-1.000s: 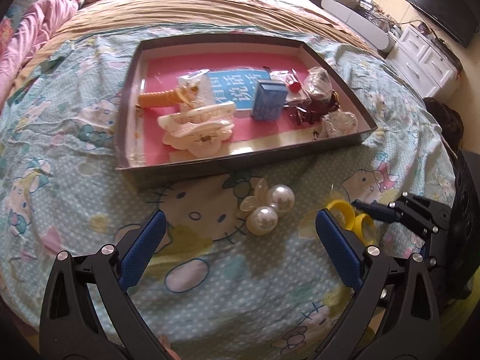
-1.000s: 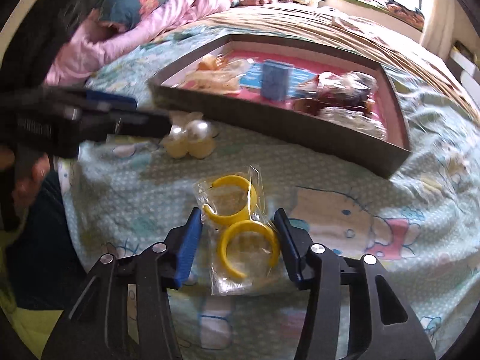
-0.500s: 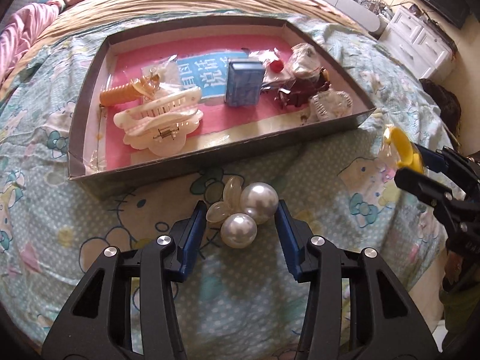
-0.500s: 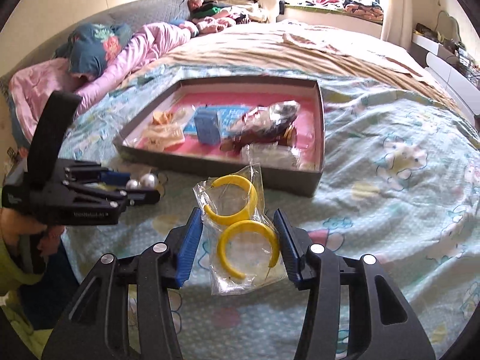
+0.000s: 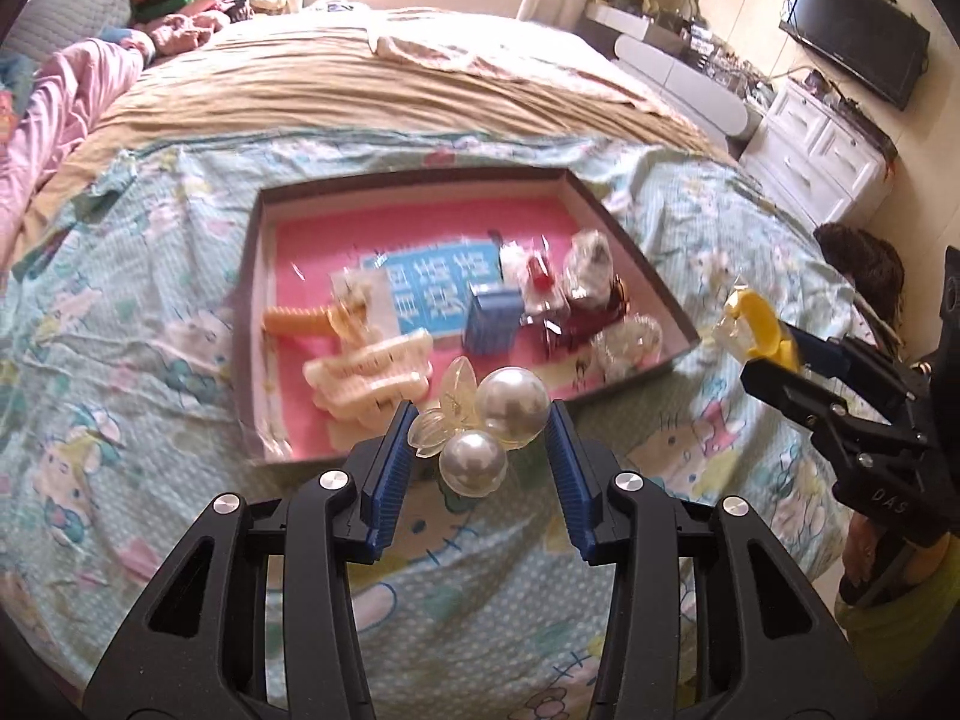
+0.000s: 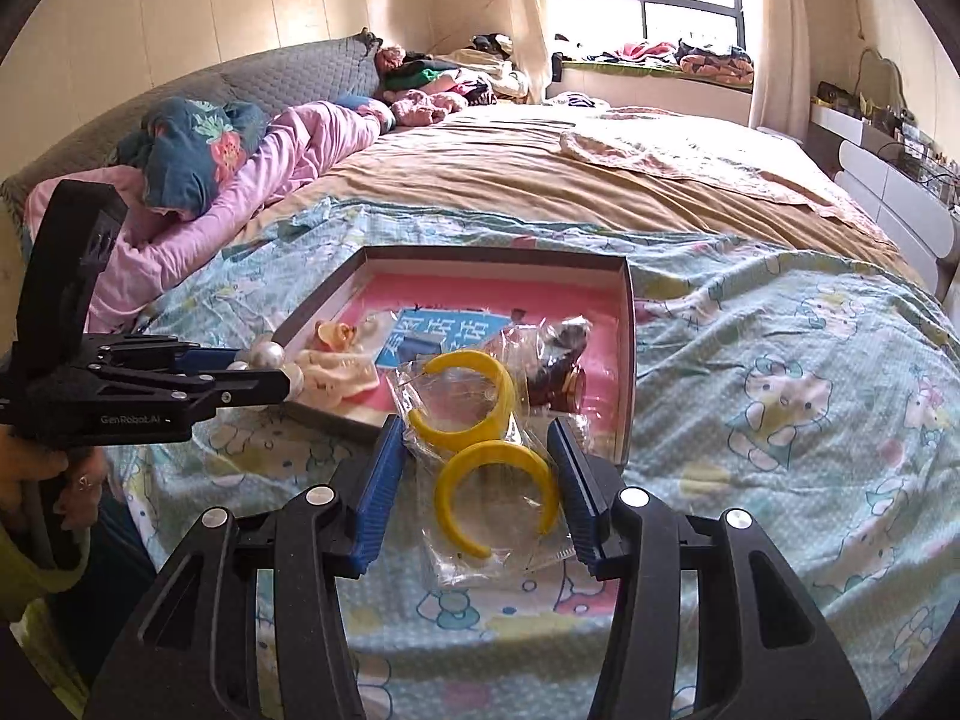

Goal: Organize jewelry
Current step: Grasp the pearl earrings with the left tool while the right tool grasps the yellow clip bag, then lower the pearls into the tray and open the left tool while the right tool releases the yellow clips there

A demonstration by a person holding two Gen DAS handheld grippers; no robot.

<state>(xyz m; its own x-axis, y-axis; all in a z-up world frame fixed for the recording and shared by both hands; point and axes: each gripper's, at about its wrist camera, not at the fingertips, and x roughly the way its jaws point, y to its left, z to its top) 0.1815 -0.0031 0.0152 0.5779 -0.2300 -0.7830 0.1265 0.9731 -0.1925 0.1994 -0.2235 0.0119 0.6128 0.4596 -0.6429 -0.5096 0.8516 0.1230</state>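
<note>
Left gripper (image 5: 480, 444): blue-padded jaws have just been closing and now pinch the pearl hair ornament (image 5: 486, 426), two glossy white beads with clear plastic petals at their 10 o'clock. It is carried clear of the cartoon-print bedsheet (image 5: 120, 312), hanging in front of the near wall of the shallow grey cardboard tray with pink lining (image 5: 654, 294).

Right gripper (image 6: 474, 480): jaws clamped on the clear plastic packet of two yellow open-ring cuffs (image 6: 480, 462), also lifted, with the tray's near right corner behind it at 12 o'clock. In the left wrist view the same packet shows at 3 o'clock.

Tray contents, as far as blur allows: cream claw hair clip (image 5: 372, 378), small blue box (image 5: 495, 324), orange ribbed clip (image 5: 297, 321), and several clear wrapped pieces at the right end.

Handling judgement:
- Pearl ornament: light, but the beads are hard, round and slick. Pads appear to bear on the larger bead on one side and a petal on the other. Petals look thin and may snap, so the pinch should stay gentle.
- Cuffs: stiff, light plastic, but the film is slippery and the rings could shift inside it. The grip across the lower ring's width seems sound.

Bare pink lining shows at the tray's far end, and looks the easiest drop spot.
</note>
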